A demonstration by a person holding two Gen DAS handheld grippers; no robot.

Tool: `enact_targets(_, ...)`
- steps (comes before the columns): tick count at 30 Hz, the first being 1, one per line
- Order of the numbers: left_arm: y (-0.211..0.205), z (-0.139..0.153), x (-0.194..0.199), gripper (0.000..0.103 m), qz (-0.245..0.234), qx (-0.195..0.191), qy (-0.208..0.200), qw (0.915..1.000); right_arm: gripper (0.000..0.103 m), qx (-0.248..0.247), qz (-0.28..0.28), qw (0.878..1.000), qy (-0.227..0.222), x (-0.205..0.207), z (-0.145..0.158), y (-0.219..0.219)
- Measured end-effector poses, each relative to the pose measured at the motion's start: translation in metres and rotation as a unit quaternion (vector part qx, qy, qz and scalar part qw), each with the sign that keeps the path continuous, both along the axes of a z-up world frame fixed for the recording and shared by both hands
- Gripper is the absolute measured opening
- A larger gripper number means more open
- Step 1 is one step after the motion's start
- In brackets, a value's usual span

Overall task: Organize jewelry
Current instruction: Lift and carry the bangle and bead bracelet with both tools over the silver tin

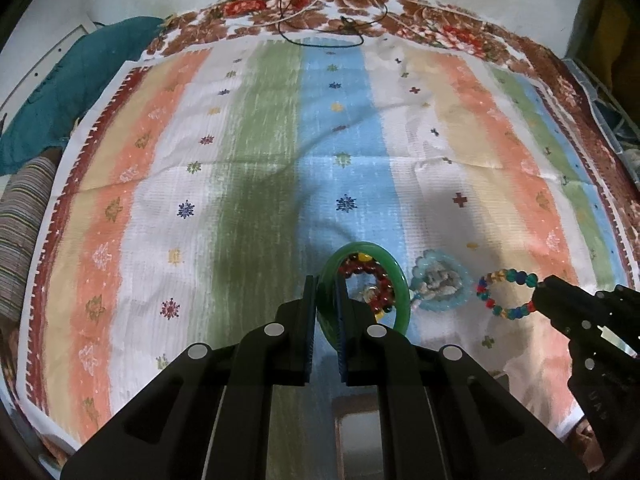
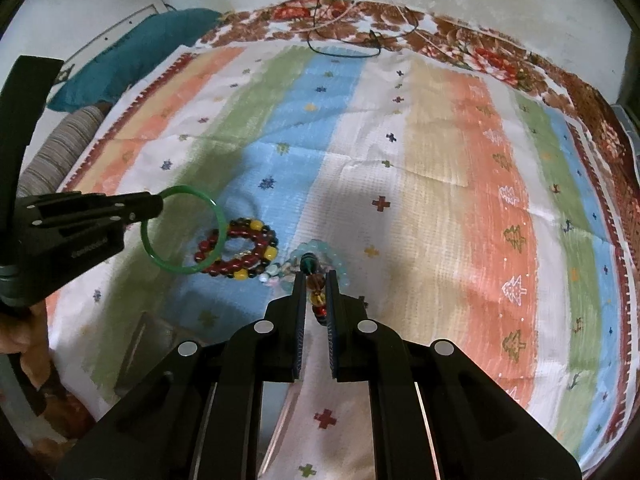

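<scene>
Green bangle (image 1: 402, 300): pinched by its rim in the left gripper (image 1: 325, 292), lifted off the cloth, ring standing open toward the cam; in the right wrist view it hangs off the gripper tips over the green/blue stripes.
Multicolour bead bracelet (image 1: 505, 293): clamped in the right gripper (image 2: 316, 284), beads (teal, amber, yellow, red) strung betw. the two fingers.
Dark red bead bracelet (image 2: 240, 252): lying on the cloth w/ a few yellow beads, just below the bangle; seen through the bangle in the left wrist view.
Pale blue bead bracelet (image 1: 440, 282): on the cloth beside the red one, small whitish bits inside its ring.
Left gripper: jaws narrow, gripping the bangle.
Right gripper: jaws narrow, gripping the bead bracelet.
Striped cloth (image 1: 256, 168): orange/green/blue/white bands w/ small motifs, spread over a floral blanket (image 1: 452, 32).
Cords (image 1: 320, 20): thin black & white, at far edge.
Teal fabric (image 1: 80, 80): bunched at far left.
</scene>
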State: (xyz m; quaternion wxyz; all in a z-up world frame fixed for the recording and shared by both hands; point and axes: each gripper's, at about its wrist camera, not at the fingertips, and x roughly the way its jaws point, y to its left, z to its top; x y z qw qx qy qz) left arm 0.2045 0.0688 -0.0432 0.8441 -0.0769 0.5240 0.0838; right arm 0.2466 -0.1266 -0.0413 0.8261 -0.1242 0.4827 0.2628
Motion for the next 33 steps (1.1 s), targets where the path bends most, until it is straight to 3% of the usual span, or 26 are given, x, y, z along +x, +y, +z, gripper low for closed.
enact_targets(17, -0.018, 0.027, -0.043, 0.008, -0.007, 0.006, -0.04, 0.9991, 0.011, 0.054, -0.009, 0.998, -0.032, -0.043, 0.027, -0.009)
enact_targets(25, -0.028, 0.041, -0.071, 0.008, -0.015, -0.003, -0.067, 0.9976, 0.011, 0.069, -0.009, 0.997, -0.043, -0.062, 0.035, -0.019)
enact_targets(29, -0.027, 0.045, -0.085, 0.009, -0.019, -0.033, -0.074, 0.9965, 0.011, 0.069, -0.012, 0.996, -0.047, -0.07, 0.034, -0.024)
enact_targets(33, -0.033, 0.046, -0.1, 0.009, -0.025, -0.028, -0.08, 0.9961, 0.011, 0.066, -0.013, 0.997, -0.046, -0.079, 0.031, -0.027)
